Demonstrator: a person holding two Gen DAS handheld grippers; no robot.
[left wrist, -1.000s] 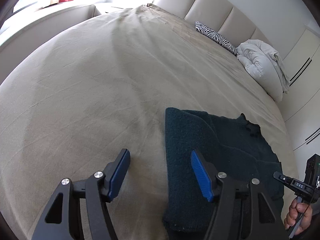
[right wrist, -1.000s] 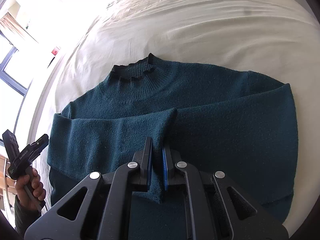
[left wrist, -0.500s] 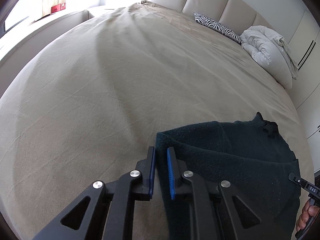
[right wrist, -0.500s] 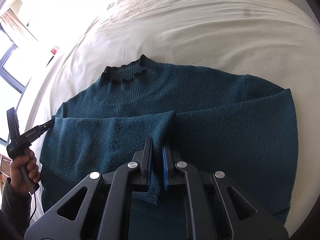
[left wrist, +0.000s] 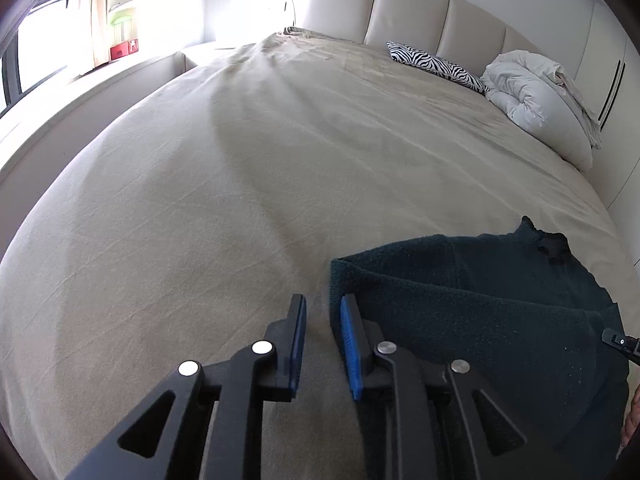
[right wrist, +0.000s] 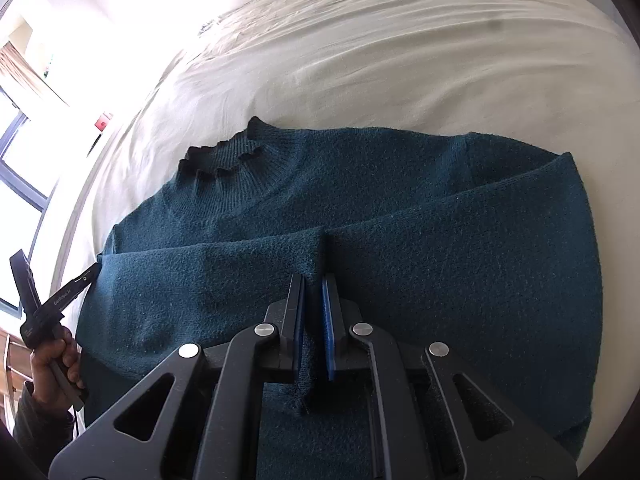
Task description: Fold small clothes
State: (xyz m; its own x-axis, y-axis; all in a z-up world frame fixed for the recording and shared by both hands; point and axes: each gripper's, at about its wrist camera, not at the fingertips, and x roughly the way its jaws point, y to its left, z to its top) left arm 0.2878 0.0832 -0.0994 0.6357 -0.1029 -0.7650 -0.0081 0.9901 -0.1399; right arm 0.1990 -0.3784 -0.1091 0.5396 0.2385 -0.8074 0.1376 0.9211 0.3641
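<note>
Hovering my nearly closed, empty left tongs (left wrist: 323, 342) just off the teal sweater's (right wrist: 360, 216) left fold edge, I keep my right tongs (right wrist: 312, 328) pinching its folded-in sleeve cuff (right wrist: 308, 264) at the middle.

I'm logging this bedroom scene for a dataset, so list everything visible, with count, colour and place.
sweater: one, dark teal, flat on the bed, both sleeves folded across the front
bed sheet: one, beige, covering the bed
headboard: one, cream, padded panels at the far end
zebra pillow: one, black and white, by the headboard
duvet: one, white, bundled beside the zebra pillow
red box: one, on the window ledge
left gripper: black with blue pads, slightly open at the sweater's edge
right gripper: black with blue pads, shut on a sleeve cuff
</note>
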